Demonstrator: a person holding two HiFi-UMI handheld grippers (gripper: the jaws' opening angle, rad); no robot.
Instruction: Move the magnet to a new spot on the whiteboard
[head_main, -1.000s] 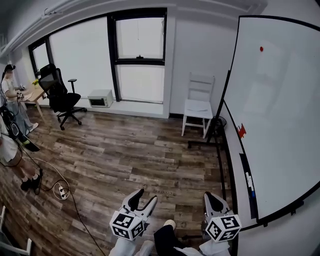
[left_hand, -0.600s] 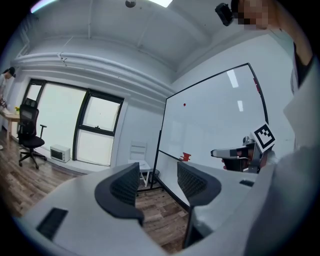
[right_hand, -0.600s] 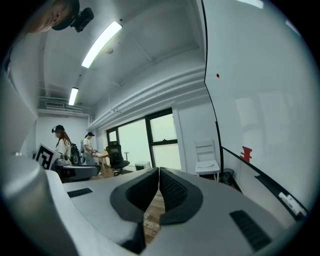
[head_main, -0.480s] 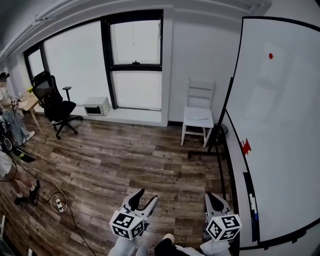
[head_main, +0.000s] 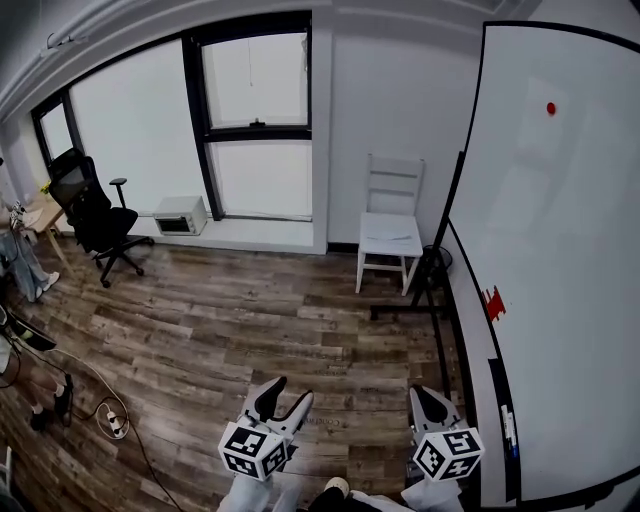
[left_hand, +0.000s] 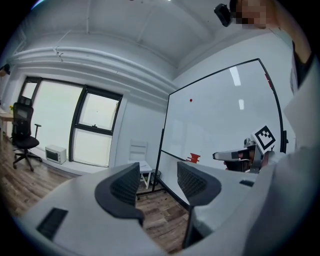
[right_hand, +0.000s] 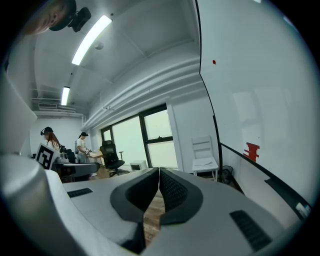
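Barely off the mark here: spotting the red magnet (head_main: 551, 108) stuck high on the whiteboard (head_main: 575, 300), well apart from both grippers and, by the look of it, untouched. Holding the left gripper (left_hand: 157, 176) low over the wood floor (head_main: 230, 310), jaws spread with nothing between them. Carrying the right gripper (right_hand: 158, 174) low beside it, jaws pressed together on nothing at all. Standing back from the board, short of the white chair (head_main: 390, 235) at its far end. Judging from that, nothing done yet. Left to do: close in, reach up, pinch the magnet, pull it free and plant it elsewhere on the board
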